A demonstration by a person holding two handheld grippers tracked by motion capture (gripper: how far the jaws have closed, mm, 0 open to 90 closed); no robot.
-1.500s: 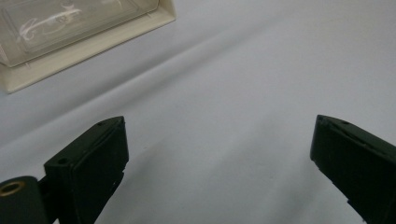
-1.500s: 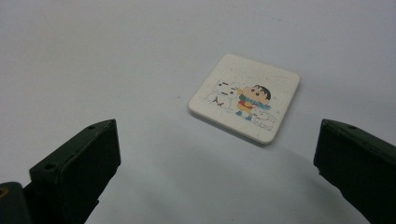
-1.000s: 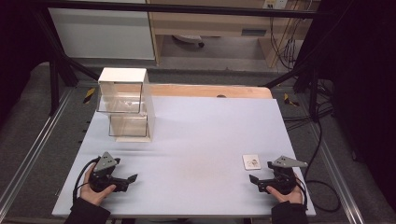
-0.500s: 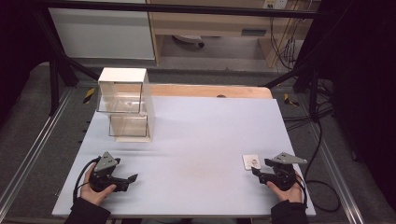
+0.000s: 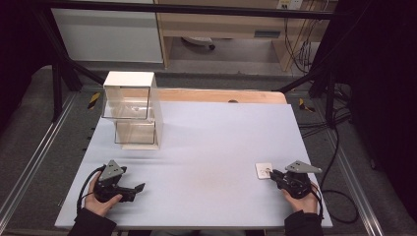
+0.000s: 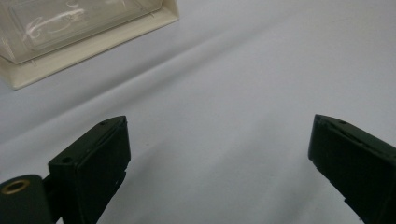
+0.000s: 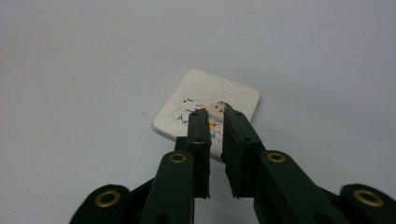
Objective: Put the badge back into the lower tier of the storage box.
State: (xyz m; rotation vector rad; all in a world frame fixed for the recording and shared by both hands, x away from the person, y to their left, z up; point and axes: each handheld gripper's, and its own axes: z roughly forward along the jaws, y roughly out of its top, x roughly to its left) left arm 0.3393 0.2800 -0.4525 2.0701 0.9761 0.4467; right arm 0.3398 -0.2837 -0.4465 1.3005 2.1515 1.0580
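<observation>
Lower right of the high view: my right gripper (image 5: pixel 273 173), jaws nearly together, points straight at the small white card (image 7: pixel 208 109) lying flat just beyond its tips. My left gripper (image 5: pixel 139 187), jaws wide apart, sits well apart at lower left.

table (image 5: pixel 211 142): pale lavender | card (image 7: pixel 205 108): white, small multicoloured print | box (image 5: pixel 130 105): clear, cream frame

White square card (image 5: pixel 263 170) with rounded corners, small printed picture on top face (image 7: pixel 205 109); lies flat on table near right front edge. Clear two-tier box (image 5: pixel 132 109), white-framed, upright at left rear.
</observation>
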